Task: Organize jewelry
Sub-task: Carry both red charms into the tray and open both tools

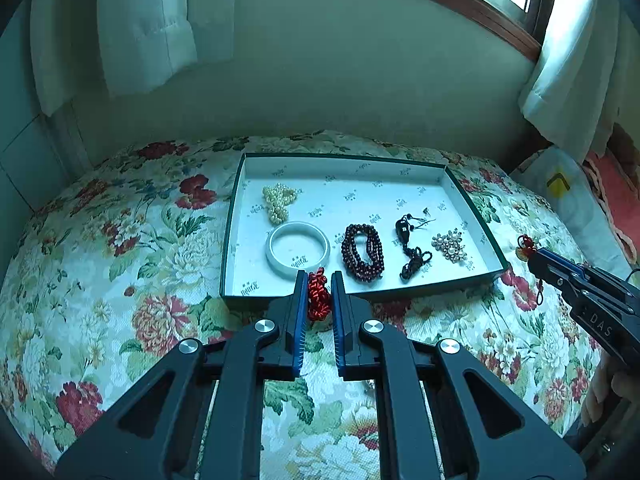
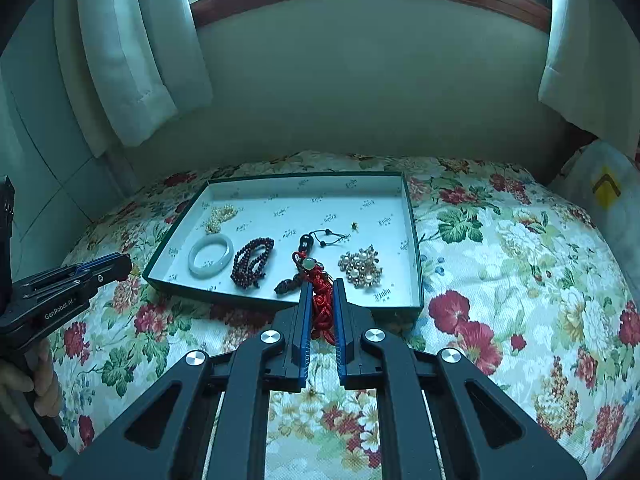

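Observation:
My left gripper [image 1: 319,280] is shut on a bunch of red knotted cord [image 1: 318,300], held just in front of the tray's near rim. My right gripper [image 2: 323,286] is shut on a red cord tassel [image 2: 322,312] topped by a pale green bead [image 2: 309,264]. It also shows at the right of the left wrist view, as the right gripper [image 1: 532,254] with a red knot [image 1: 526,243] at its tip. The green-rimmed white tray [image 1: 476,208] holds a pearl strand [image 1: 279,202], a white bangle [image 1: 298,249], dark red beads [image 1: 362,252], a black pendant [image 1: 404,230] and a pearl brooch [image 1: 450,245].
The tray lies on a floral-covered surface [image 1: 120,240] below a wall and a window with white curtains [image 1: 144,28]. A white bag with a yellow mark [image 2: 606,190] stands at the right edge. A person's hand [image 2: 36,380] grips the left gripper's handle.

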Tool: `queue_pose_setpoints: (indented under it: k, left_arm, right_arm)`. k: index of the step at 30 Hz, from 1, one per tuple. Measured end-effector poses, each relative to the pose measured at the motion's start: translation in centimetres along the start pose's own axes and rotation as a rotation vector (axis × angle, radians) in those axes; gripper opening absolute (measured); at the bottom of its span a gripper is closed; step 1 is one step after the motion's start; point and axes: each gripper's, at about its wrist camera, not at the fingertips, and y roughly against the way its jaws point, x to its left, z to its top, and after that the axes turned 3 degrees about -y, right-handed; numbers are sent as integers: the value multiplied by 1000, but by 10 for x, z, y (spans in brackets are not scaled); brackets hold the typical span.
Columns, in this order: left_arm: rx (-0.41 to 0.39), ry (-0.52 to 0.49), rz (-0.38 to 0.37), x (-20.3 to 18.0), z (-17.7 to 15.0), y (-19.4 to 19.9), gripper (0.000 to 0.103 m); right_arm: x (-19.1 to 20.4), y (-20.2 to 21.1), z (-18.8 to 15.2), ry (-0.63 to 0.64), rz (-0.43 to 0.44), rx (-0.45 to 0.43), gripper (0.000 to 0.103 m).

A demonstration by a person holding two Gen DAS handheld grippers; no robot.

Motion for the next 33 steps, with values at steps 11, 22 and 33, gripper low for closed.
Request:
queue_pose_setpoints:
  k: [11,22,33]
  left_arm:
    - [-15,-33,14,-8,43,-40,11]
    - [4,-27,28,-7,74,-99,11]
    - [71,-34,43,-12,79,-160,11]
  right_arm:
    - [10,-41,43,20,11,-12,10]
    - [9,-109,70,20,3,28,10]
    - [13,-164,78,34,-7,90,10]
